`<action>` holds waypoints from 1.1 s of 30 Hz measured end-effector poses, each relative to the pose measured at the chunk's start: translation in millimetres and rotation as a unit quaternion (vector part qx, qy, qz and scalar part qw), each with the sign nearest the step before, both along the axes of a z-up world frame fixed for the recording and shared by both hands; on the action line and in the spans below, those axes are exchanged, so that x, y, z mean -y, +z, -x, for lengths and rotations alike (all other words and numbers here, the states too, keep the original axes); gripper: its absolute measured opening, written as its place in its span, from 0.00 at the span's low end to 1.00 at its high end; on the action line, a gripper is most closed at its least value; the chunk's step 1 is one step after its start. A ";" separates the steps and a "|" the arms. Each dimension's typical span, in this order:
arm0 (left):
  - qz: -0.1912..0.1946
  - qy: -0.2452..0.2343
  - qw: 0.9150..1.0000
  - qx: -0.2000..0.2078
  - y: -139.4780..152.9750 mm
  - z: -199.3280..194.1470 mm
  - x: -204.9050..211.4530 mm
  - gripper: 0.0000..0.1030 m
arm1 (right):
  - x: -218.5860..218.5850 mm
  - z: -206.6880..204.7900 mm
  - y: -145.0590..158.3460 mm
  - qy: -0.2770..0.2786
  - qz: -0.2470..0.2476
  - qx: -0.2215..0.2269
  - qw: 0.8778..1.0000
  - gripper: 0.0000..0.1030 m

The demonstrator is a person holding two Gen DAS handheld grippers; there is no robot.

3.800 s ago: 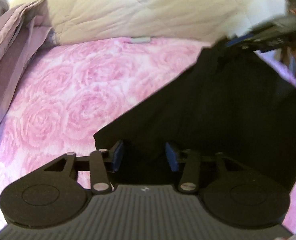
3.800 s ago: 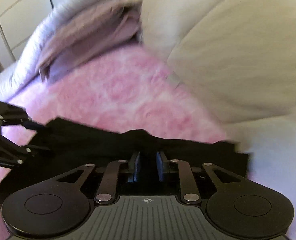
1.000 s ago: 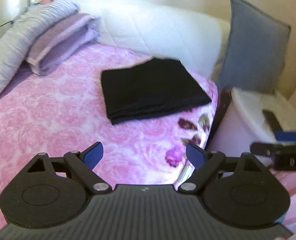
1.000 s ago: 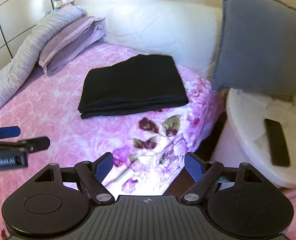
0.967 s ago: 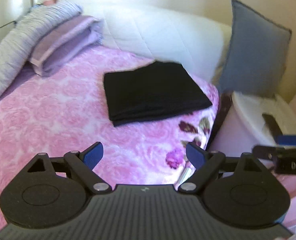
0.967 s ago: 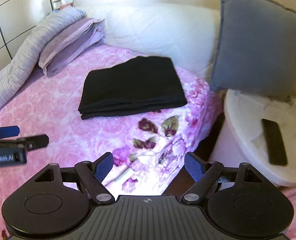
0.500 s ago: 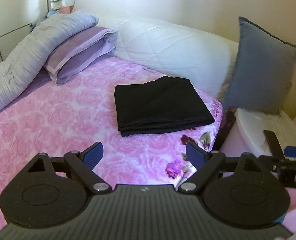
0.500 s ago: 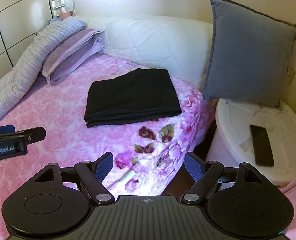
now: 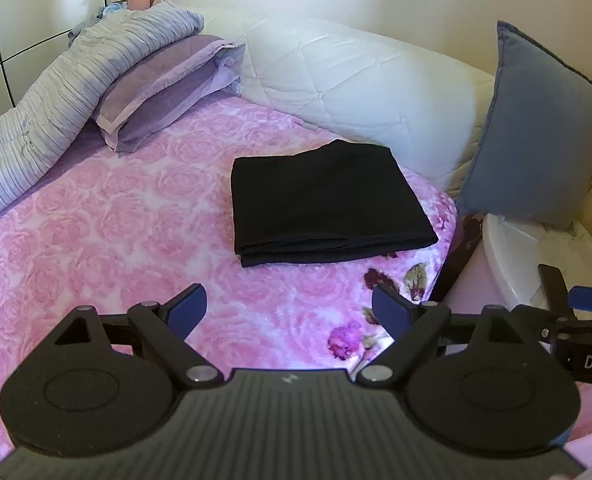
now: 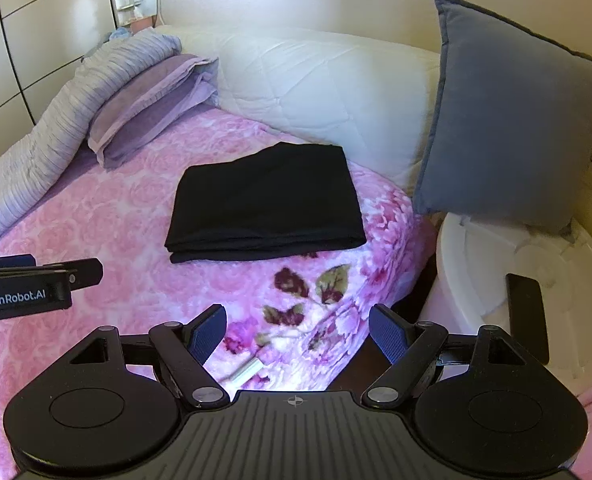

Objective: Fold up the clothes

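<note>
Lying folded on the bed (image 9: pixel 96 240), the black garment (image 9: pixel 323 196) sits ahead of both grippers, left (image 9: pixel 290 306) and right (image 10: pixel 297 330), jaws apart, neither clearly nearer.

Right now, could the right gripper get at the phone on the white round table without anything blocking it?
Probably yes. The right gripper is open and empty, and the dark phone lies bare on the white round table, just to its right. Nothing stands between them; the blue cushion sits behind the table.
</note>
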State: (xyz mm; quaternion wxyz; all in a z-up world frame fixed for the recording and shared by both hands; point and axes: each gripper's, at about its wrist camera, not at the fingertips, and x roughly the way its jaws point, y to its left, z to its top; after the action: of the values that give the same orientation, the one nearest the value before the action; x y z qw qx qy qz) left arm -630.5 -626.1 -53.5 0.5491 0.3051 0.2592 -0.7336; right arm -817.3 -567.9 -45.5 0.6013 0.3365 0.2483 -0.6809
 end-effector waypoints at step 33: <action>-0.030 0.014 0.999 0.009 -16.9 13.5 13.5 0.85 | 33.5 5.0 -12.8 0.029 -0.021 -0.007 0.999 0.79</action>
State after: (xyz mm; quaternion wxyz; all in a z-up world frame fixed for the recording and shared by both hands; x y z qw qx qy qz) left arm -644.0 -639.5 -70.4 0.5521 0.3239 0.2803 -0.7153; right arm -822.2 -601.4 -58.2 0.6118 0.3367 0.2765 -0.6602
